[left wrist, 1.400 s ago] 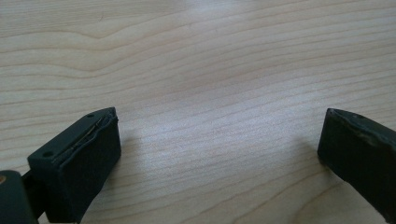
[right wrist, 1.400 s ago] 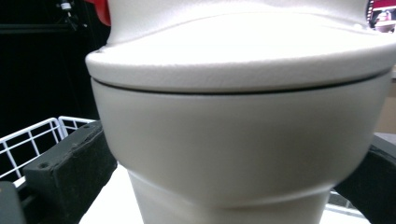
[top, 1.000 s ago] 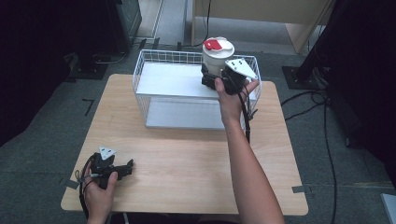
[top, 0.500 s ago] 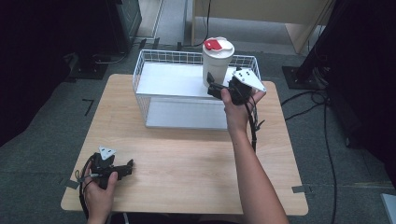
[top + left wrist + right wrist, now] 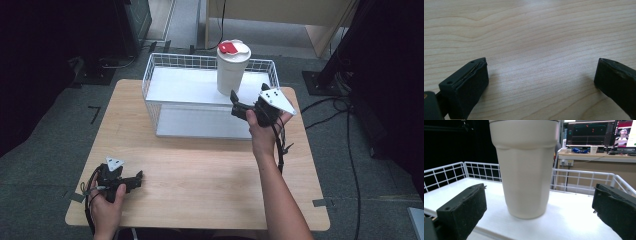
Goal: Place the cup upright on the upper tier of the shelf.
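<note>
A tall white cup (image 5: 232, 72) with a red-and-white lid stands upright on the white board inside a white wire basket (image 5: 150, 75) at the table's far side. My right gripper (image 5: 235, 105) hovers open just in front of the cup, near the basket's front right. In the right gripper view the cup (image 5: 525, 167) stands a little beyond the two spread jaws of that gripper (image 5: 538, 192), untouched. My left gripper (image 5: 137, 180) rests open at the table's front left. In the left gripper view its wide-apart jaws (image 5: 541, 65) frame bare wood.
The wooden table (image 5: 200, 175) stretches between basket and front edge. The basket's wire wall (image 5: 481, 171) rises behind the cup. A desk with monitors (image 5: 594, 132) stands farther back. Cables (image 5: 350, 150) and a black stand base (image 5: 320, 82) lie on the floor at right.
My right gripper has drawn back from the cup toward the basket's near side, and the cup stays standing in the basket. The left gripper has not moved.
</note>
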`<state>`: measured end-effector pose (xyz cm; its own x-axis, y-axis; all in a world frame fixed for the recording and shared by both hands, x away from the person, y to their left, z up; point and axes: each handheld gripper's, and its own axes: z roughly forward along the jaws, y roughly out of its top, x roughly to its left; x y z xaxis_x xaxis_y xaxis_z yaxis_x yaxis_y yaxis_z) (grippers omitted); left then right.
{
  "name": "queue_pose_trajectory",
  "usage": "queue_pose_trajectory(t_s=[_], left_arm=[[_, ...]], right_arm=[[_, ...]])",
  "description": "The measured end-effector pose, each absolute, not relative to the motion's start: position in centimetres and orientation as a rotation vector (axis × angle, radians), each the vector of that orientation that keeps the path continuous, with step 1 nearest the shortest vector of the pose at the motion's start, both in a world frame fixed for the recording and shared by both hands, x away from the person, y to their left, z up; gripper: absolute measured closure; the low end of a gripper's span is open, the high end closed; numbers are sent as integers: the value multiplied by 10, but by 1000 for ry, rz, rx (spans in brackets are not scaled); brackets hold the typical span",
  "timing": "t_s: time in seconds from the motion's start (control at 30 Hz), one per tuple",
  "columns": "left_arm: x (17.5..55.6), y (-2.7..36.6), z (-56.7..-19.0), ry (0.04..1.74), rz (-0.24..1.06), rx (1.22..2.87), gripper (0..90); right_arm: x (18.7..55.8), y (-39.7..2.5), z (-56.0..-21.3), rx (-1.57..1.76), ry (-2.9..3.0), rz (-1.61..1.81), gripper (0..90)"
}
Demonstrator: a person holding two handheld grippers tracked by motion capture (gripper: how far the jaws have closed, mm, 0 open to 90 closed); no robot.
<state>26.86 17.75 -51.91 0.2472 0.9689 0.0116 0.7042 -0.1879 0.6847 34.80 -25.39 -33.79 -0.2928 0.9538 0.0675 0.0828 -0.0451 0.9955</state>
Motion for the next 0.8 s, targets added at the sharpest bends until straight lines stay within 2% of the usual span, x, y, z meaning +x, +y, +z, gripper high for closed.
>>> queue_pose_trajectory(t_s=[0.8], left_arm=[[269, 178, -519, 1519, 613, 1967, 0]], right_arm=[[302, -306, -370, 1214, 1429, 1356, 0]])
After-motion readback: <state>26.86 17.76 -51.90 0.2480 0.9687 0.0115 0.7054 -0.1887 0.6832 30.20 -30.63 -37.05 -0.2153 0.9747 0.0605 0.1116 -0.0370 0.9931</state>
